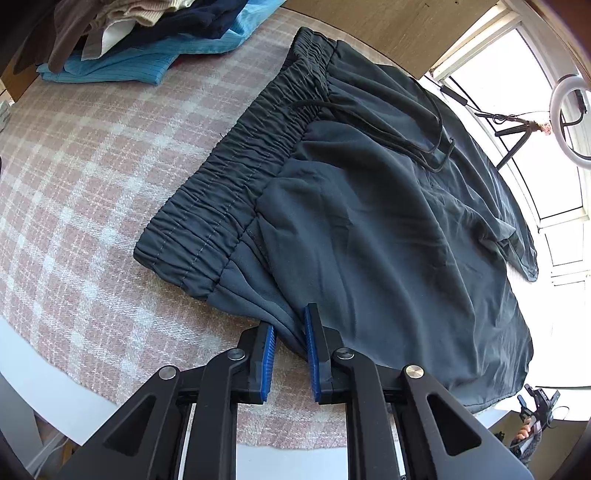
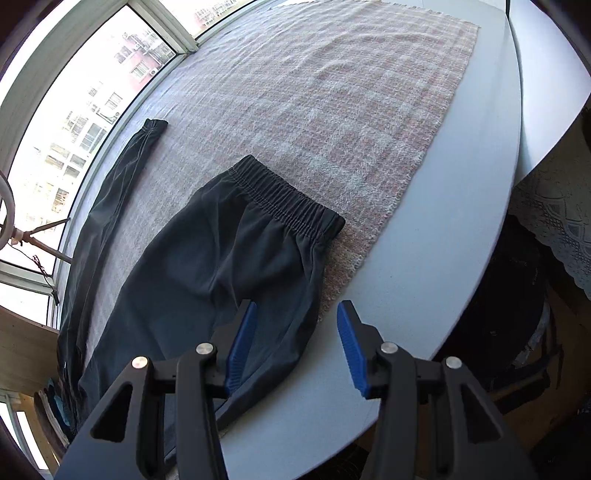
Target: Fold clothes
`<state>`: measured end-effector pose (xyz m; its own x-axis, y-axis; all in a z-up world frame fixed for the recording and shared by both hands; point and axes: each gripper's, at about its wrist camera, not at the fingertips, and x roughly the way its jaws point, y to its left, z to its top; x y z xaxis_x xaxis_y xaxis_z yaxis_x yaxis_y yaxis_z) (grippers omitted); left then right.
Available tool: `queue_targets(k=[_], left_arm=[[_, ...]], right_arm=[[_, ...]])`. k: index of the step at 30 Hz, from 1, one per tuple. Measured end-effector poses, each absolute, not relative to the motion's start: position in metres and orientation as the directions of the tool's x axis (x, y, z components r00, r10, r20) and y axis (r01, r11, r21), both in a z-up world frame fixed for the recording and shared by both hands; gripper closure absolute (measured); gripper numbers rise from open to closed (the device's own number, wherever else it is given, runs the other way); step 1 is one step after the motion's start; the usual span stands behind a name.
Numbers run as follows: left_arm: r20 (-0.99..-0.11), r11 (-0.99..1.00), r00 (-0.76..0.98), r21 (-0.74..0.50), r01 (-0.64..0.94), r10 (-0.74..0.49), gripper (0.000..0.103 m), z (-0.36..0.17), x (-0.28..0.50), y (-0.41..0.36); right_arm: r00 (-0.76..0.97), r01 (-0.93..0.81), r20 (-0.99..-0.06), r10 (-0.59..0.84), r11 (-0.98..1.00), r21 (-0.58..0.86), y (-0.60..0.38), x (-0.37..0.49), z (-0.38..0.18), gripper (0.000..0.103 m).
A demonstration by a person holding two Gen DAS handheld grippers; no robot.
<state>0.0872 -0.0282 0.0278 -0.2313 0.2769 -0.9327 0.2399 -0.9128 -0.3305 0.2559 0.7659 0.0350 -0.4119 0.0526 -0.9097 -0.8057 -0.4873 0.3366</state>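
Dark grey trousers (image 1: 369, 221) lie spread on a pink plaid cloth (image 1: 92, 166), elastic waistband (image 1: 236, 177) toward the left. My left gripper (image 1: 290, 332) has its blue pads either side of a fold of fabric at the trousers' near side edge; the jaws stand narrowly apart with cloth between them. In the right wrist view, a trouser leg (image 2: 207, 266) with an elastic cuff (image 2: 291, 203) lies on the cloth (image 2: 332, 92); the other leg (image 2: 122, 173) runs along the window side. My right gripper (image 2: 295, 321) is open and empty, above the leg's edge.
A pile of clothes (image 1: 147, 33), blue, navy and beige, sits at the cloth's far left. The white round table's edge (image 2: 461, 240) is close on the right. A ring light on a tripod (image 1: 569, 110) stands by the window.
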Motion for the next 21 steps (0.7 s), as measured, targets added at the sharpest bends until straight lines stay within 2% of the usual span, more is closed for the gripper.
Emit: queue_targets(k=[8,10,12,16,21], left_arm=[[-0.929,-0.909,-0.232,-0.341,0.241,0.287,0.09,0.029,0.093,-0.015],[-0.93,-0.909,-0.234,-0.339,0.241,0.284,0.091,0.029,0.095,-0.011],[-0.929,-0.91,-0.242,-0.338,0.239,0.281,0.093,0.029,0.096,-0.01],[-0.917,-0.903,-0.276,-0.355,0.243,0.287,0.102,0.035,0.096,-0.015],[-0.89,-0.879,-0.343,-0.397,0.262,0.3,0.102,0.052,0.093,-0.016]], right_arm=[[-0.395,-0.8,-0.915,0.077,-0.519,0.301,0.763,0.243,0.023,0.059],[-0.388,-0.789,-0.919,0.07,-0.54,0.292,0.76,0.24,0.022,0.071],[-0.377,-0.781,-0.923,0.08,-0.563,0.271,0.756,0.238,0.025,0.099],[-0.454,-0.772,-0.888,0.063,-0.525,0.358,0.755,0.245,0.041,0.1],[-0.612,-0.711,-0.789,0.05,-0.472,0.522,0.758,0.243,0.084,0.101]])
